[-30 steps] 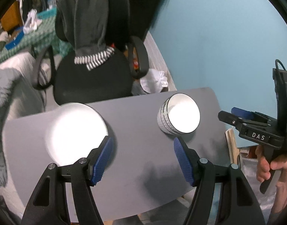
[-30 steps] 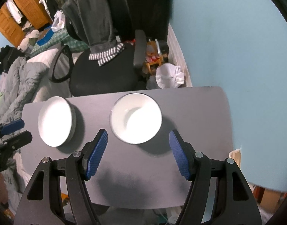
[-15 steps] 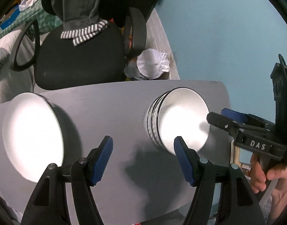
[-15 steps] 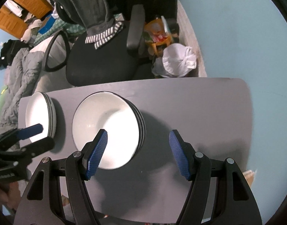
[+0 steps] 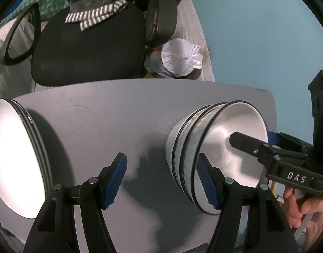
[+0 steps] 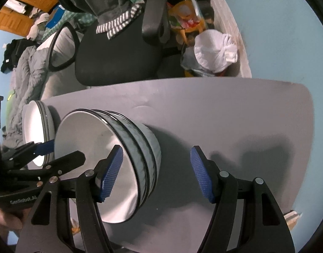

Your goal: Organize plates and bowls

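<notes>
A nested stack of white bowls with black rims stands on the right of the grey table. A stack of white plates lies at the left. My left gripper is open above the bare table between them, with its right finger at the bowls' left rim. My right gripper is open astride the right wall of the bowls, left finger over the inside, right finger outside. Nothing is gripped. The plates show beyond the left gripper. The right gripper reaches in from the right.
A black office chair draped with grey clothing stands behind the table's far edge. Beside it on the floor is a white bag. A blue wall runs along the right. A hand holds the right gripper's handle.
Both grippers have come down toward the table and tipped further downward, so the bowls and plates loom larger. The right gripper now reaches over the bowls. Jaw widths look the same.
</notes>
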